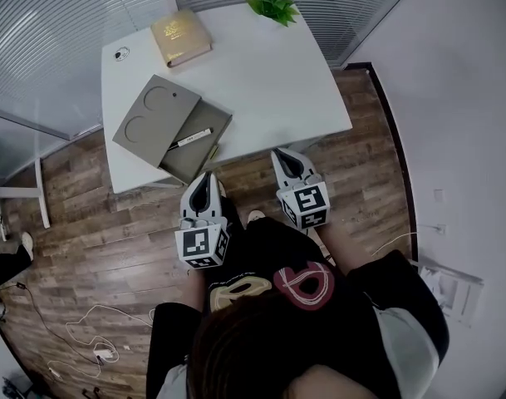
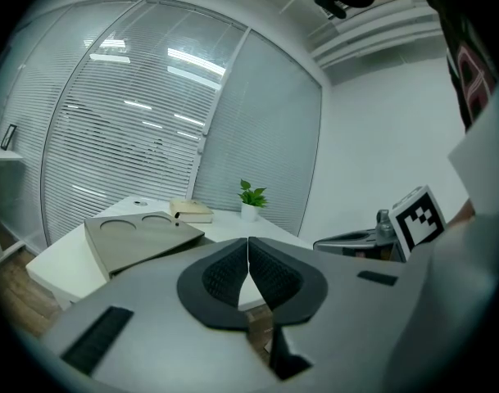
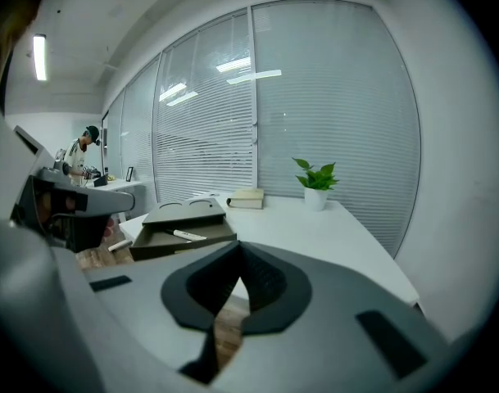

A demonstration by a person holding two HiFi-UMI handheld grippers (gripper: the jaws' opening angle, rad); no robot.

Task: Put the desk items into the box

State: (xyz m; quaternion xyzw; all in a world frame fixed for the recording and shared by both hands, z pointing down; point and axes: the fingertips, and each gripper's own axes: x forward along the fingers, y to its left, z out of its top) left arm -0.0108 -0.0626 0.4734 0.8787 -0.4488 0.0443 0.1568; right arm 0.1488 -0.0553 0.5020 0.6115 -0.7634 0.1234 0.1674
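Hovering just off the near edge of the worktop (image 1: 269, 81), with the left hand-held gripper (image 1: 207, 177) and the right hand-held gripper (image 1: 280, 156) both pressed together on nothing. Looks like a pause between pickups: finds a pen (image 1: 190, 139) already lying in the open part of the box (image 1: 157, 115) at the near left, and the book (image 1: 180, 36) out beyond it. Probably calls next for spreading one pair of jaws, reaching past the box and closing on the book.
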